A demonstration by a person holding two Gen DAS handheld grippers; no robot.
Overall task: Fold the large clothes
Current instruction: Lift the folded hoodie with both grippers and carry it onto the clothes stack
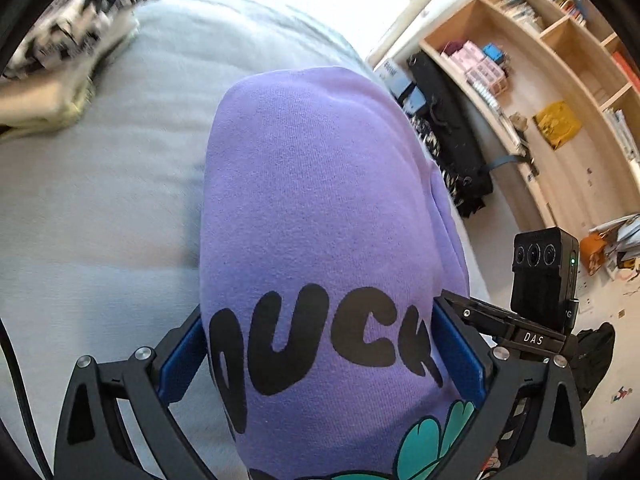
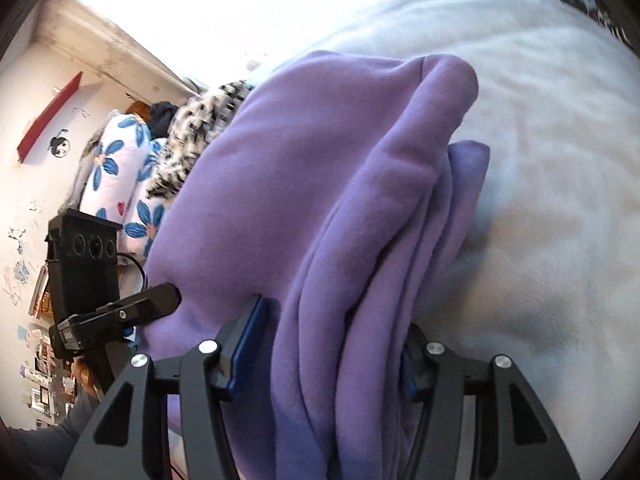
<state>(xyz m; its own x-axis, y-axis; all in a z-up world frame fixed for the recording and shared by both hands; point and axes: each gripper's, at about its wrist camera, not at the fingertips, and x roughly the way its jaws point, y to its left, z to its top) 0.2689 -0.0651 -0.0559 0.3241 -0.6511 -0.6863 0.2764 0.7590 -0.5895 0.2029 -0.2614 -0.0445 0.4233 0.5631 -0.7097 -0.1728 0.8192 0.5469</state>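
Sweatshirt (image 1: pixel 320 208), purple and thick, hung between both pairs of tongs above the pale grey bedspread (image 1: pixel 100 200), its long axis running away from each camera toward twelve o'clock, with the far folded end drooping onto or just over the bed. In the left wrist view the left gripper (image 1: pixel 320 356) had its blue pads (image 1: pixel 184 356) pressed against the cloth on both sides, at nine and three o'clock of the printed panel, so it was pinching the garment. In the right wrist view the right gripper (image 2: pixel 324 348) straddled a bunch of several folded layers; the pad at nine o'clock sat against the cloth and the one at three o'clock was mostly hidden behind it, so I judged it a grip on the sweatshirt (image 2: pixel 320 200) rather than a loose straddle. Neither hand looked nearer: each held one near corner or edge, and the coming move, as I judged it, would turn on carrying that near edge toward twelve o'clock over the far end resting on the bedspread (image 2: pixel 540 160). Black bubble letters on the purple front read "OUCH" or close to it, the first and last letters partly cut off by the pads; a teal clover-like shape (image 1: pixel 436 440) showed at five o'clock. The other tool's mount carried the white letters "DAS" (image 1: pixel 533 338). A black-and-white patterned cloth (image 1: pixel 80 20) lay at ten o'clock, and shelves (image 1: pixel 540 60) stood at two o'clock.
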